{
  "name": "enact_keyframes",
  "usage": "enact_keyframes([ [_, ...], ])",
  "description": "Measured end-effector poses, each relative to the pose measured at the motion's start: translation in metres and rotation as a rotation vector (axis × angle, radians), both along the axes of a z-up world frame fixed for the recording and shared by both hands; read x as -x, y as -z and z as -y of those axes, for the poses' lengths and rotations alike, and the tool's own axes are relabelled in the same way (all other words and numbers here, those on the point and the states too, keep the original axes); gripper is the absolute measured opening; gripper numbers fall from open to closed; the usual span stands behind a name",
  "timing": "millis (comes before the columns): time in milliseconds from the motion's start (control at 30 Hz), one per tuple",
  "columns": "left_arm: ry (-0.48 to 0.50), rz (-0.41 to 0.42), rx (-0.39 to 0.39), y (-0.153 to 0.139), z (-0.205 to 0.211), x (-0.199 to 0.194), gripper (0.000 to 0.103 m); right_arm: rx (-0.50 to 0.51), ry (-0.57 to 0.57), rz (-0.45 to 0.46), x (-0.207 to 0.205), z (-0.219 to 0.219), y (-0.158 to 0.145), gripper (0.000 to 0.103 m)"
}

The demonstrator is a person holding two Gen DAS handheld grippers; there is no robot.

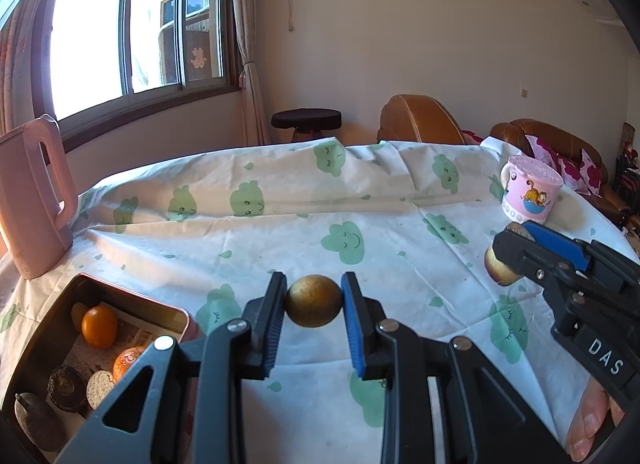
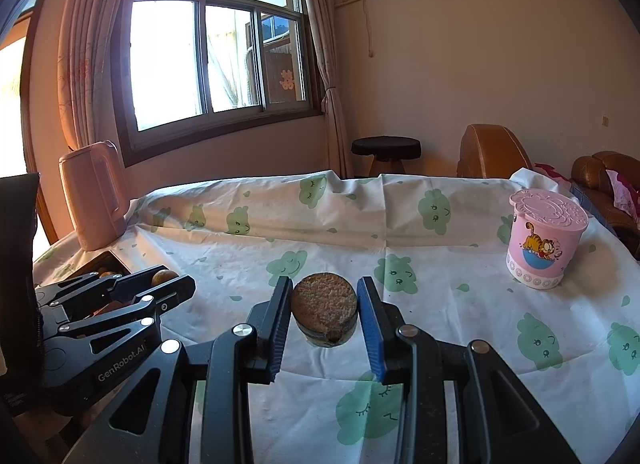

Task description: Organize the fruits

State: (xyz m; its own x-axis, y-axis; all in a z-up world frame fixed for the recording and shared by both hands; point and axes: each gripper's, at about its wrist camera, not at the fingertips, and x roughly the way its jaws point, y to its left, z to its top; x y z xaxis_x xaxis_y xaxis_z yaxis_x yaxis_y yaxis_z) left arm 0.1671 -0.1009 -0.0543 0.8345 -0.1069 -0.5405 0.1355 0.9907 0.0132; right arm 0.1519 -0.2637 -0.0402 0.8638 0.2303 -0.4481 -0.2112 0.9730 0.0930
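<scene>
My left gripper (image 1: 314,300) is shut on a round brown-yellow fruit (image 1: 314,301) and holds it above the tablecloth, just right of a metal tin (image 1: 52,328). The tin holds an orange (image 1: 99,327), a second orange fruit (image 1: 126,360), a cut half fruit (image 1: 100,387) and dark fruits. My right gripper (image 2: 324,304) is shut on a cut half fruit (image 2: 324,306), its grainy flat face up. In the left wrist view the right gripper (image 1: 520,242) shows at the right, with a yellow-red fruit (image 1: 498,269) under its fingers.
A pink kettle (image 1: 34,200) stands at the table's far left, behind the tin. A pink cartoon cup with a lid (image 2: 542,240) stands at the far right. The table wears a white cloth with green clouds (image 1: 320,200). A stool and sofa lie beyond.
</scene>
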Motion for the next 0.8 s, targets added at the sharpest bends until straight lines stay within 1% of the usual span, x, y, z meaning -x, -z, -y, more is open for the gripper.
enact_keyframes([
  [233, -0.008, 0.023, 0.007, -0.002, -0.003, 0.004, 0.03, 0.014, 0.003, 0.029, 0.005, -0.003, -0.002, 0.035],
  [567, -0.019, 0.065, -0.007, -0.006, -0.002, 0.012, 0.03, 0.037, 0.004, 0.075, 0.014, -0.005, -0.005, 0.035],
  [700, -0.024, 0.064, 0.004, -0.006, -0.004, 0.013, 0.03, 0.037, -0.001, 0.074, 0.014, -0.005, -0.005, 0.035],
  [800, -0.042, 0.044, 0.034, -0.005, -0.011, 0.009, 0.03, 0.035, -0.033, 0.039, 0.007, -0.007, -0.003, 0.035],
])
